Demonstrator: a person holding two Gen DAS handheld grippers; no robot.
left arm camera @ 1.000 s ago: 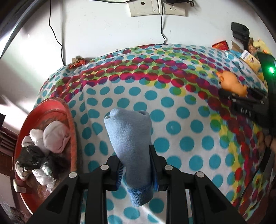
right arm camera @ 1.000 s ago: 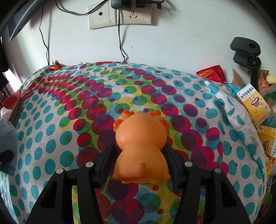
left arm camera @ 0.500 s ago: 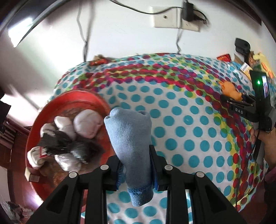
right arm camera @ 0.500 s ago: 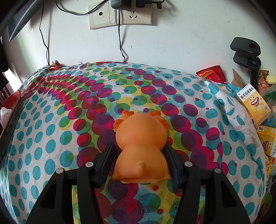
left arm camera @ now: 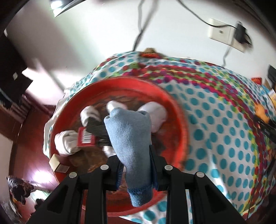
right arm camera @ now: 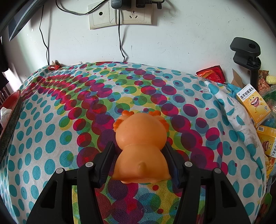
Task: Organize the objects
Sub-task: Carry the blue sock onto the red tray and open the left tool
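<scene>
Over the red tray (left arm camera: 179, 110) now hangs the left hand-held gripper (left arm camera: 136, 165), pinching a blue sock (left arm camera: 129, 136); a second ago it was over bare dotted cloth with the tray at 9 o'clock, so release seems next. At 3 o'clock, the right hand-held gripper (right arm camera: 138, 162) pinches an orange toy (right arm camera: 141, 146), unmoved. The surface (right arm camera: 51, 120) meets a white wall with sockets (right arm camera: 120, 15).

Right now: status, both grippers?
Left gripper shut on blue sock, over red basin. Right gripper clamps orange toy. Nothing in the way.

Each hand-held gripper (left arm camera: 136, 169) is black, with silver screws and blue pads.
</scene>
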